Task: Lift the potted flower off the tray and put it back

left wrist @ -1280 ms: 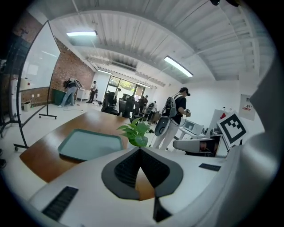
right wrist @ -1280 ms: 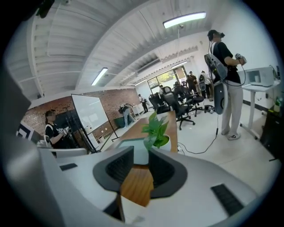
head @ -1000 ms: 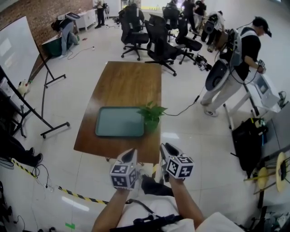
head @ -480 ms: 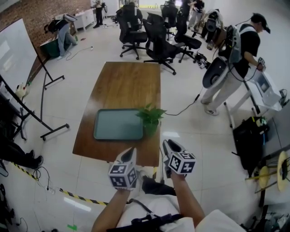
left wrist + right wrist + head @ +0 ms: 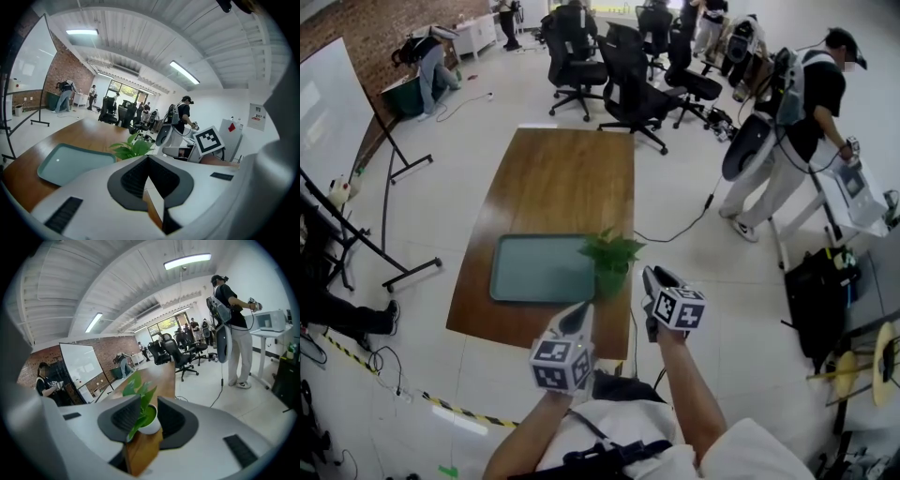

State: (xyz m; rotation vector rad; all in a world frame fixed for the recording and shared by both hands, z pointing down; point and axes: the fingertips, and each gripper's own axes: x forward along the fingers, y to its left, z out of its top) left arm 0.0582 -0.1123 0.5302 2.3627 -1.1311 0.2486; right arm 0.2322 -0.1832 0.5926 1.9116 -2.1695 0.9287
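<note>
Leafy potted flower [image 5: 151, 424] stands just ahead of the right gripper [image 5: 147, 401], framed untouched by its wide, just-opening jaws. Only the right gripper view shows the white pot. The left gripper [image 5: 148, 157] is closed.

A long wooden tabletop [image 5: 562, 178] stands on a pale, glossy floor [image 5: 694, 309]. Black office chairs [image 5: 628, 89] cluster beyond its far end. At left, a whiteboard [image 5: 333, 108] on a stand sits before a brick wall [image 5: 384, 28]. At right, a person [image 5: 797, 122] with a backpack stands at a white desk [image 5: 853, 192]. A black cable [image 5: 684, 223] trails across the floor, and striped tape [image 5: 441, 403] runs at lower left.
</note>
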